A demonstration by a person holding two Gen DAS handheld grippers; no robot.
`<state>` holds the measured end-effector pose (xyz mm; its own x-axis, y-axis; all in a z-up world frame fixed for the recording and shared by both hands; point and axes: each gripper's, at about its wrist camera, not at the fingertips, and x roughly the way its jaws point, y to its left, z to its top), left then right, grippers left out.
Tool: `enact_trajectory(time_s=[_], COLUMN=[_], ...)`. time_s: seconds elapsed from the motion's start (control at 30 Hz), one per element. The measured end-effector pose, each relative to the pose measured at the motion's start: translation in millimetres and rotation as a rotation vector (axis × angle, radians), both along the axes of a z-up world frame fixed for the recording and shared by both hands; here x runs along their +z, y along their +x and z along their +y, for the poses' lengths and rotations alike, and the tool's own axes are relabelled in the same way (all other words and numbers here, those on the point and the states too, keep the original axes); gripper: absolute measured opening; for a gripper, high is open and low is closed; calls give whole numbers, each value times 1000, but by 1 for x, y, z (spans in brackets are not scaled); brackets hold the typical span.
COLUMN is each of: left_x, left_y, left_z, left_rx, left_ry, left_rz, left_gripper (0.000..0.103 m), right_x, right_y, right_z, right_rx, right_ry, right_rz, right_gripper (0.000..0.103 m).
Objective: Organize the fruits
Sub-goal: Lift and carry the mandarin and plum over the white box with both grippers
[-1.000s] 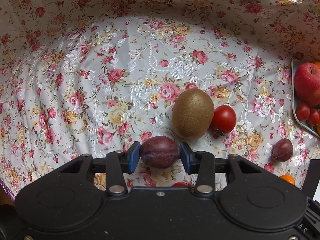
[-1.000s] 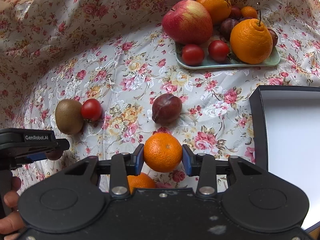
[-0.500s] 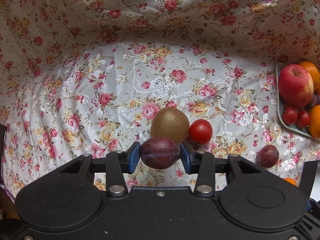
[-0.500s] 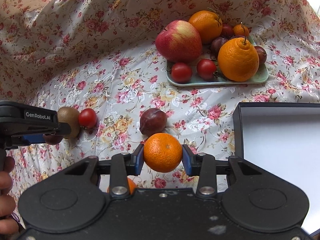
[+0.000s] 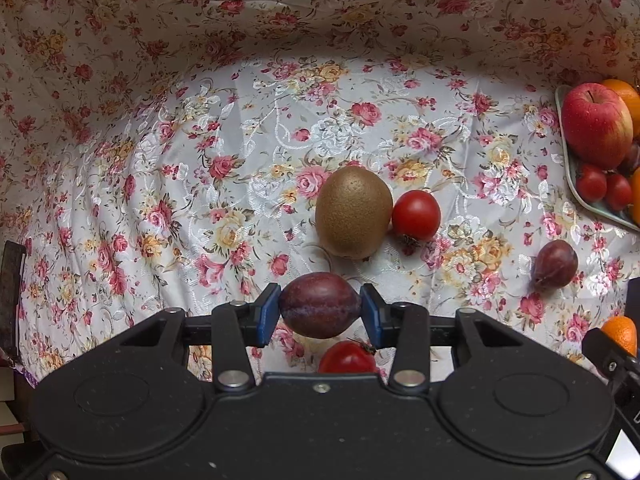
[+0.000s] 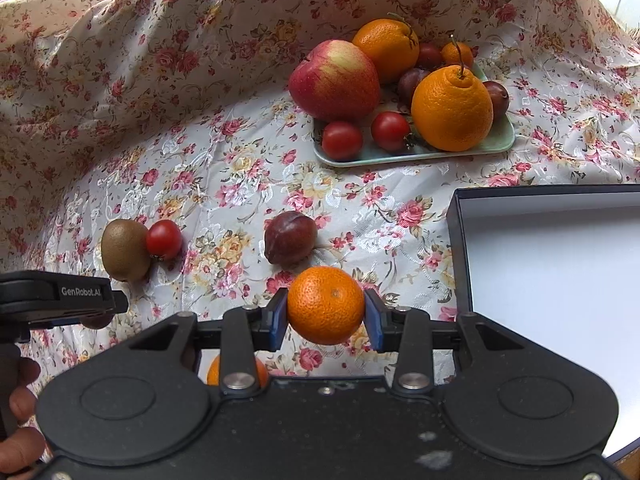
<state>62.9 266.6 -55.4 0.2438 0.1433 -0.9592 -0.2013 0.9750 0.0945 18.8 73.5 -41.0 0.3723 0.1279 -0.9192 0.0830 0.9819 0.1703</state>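
- Left wrist view: the left gripper (image 5: pixel 320 312) pinches a dark purple plum (image 5: pixel 319 305) between its blue pads, clear of the floral tablecloth (image 5: pixel 200 160).
- Beyond the plum, a brown kiwi (image 5: pixel 353 212) lies on the cloth, touching a small red tomato (image 5: pixel 416 215) on its right side.
- A second tomato (image 5: pixel 347 356) shows beneath the held plum, half hidden by the gripper body.
- A second plum (image 5: pixel 556 263) lies apart at the right; past it, at the frame's edge, a pale green tray (image 5: pixel 576 196) carries a red apple (image 5: pixel 597 125) and more fruit.
- Right wrist view: the right gripper (image 6: pixel 325 312) is clamped on a small mandarin (image 6: pixel 325 305), held above the cloth.
- Just behind it on the cloth sits the loose plum (image 6: pixel 289 237); the kiwi (image 6: pixel 125 249) and tomato (image 6: pixel 164 239) lie to the left, touching.
- Another mandarin (image 6: pixel 216 372) peeks out below the gripper's left finger.
- The tray (image 6: pixel 400 154) at the back holds the apple (image 6: pixel 335 79), two large oranges, two tomatoes, plums and a small mandarin.
- A dark-rimmed box with a white inside (image 6: pixel 560 272) lies at the right, beside the held mandarin.
- At the left edge, the left gripper's body (image 6: pixel 60 296) and the person's hand (image 6: pixel 20 420) on its handle are in view.
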Motion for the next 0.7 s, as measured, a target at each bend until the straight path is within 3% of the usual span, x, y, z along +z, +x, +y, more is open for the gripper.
enact_trajectory(time_s=[0.1,0.2,0.43,0.7], left_x=[17,29,42,47], left_y=[-9,-17,-31,-46], left_z=[-4,-17,-51,-124], left_rx=[-11,-37,-105,-264], left_ry=[-32,15,-95,-102], left_rz=[-42,-89,-82,-99], left_gripper=[51,51,51,51], right_x=[19,28,36,42], right_y=[-10,-16,-30,-41], right_z=[-10,-21,-58,-111], right_rx=[-37,-70,-180,-274], right_ry=[11,18,22,-43], right_rz=[-38,-52,-28,-35], right_gripper=[41,41,41,41])
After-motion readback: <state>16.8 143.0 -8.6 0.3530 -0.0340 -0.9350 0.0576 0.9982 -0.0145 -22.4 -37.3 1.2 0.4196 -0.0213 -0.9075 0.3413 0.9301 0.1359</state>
